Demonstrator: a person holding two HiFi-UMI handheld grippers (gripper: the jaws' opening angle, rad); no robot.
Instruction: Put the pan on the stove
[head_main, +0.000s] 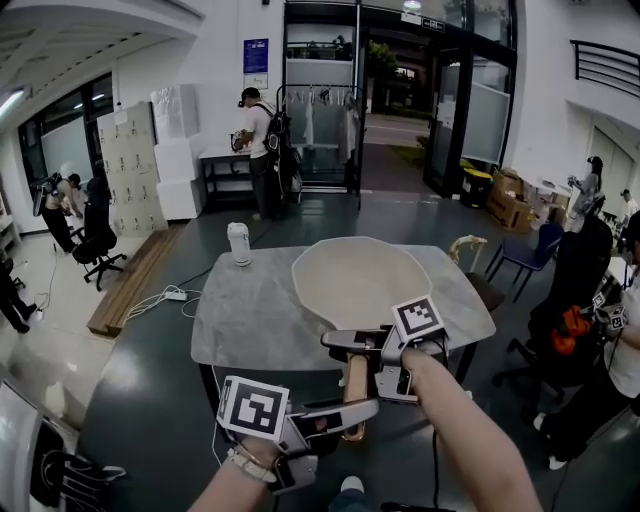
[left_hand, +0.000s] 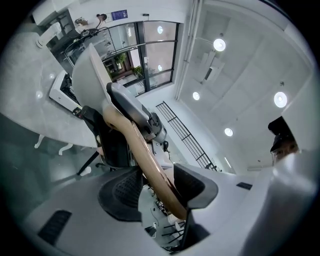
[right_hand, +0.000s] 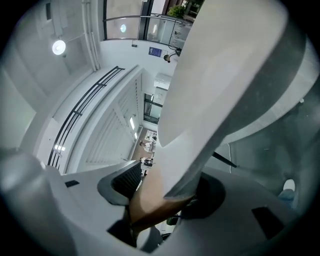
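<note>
Both tools are on the pan (head_main: 360, 280) right now. Its pale bowl is out over the grey surface (head_main: 240, 310), and its wooden handle (head_main: 354, 385) runs back from the bowl toward the person.

The left tool (head_main: 350, 412) is at the handle's tail end, farthest from the bowl. It is clenched on the wood, which runs straight between its two pads.

The right tool (head_main: 355, 350) is on the same handle, right up against the bowl. It looks to be grasping the neck, though the bowl's underside covers much of that tool's own view, so I wouldn't swear to how firm the hold is.

So the pan is in hand, and that part of the task is done. As for the stove, none shows anywhere near the pan. Only a white canister (head_main: 238, 243) stands beyond the pan and to its left.

By my reckoning the job is at an early-to-middle stage. Still to come are the carry to a stove, the set-down and the release.
</note>
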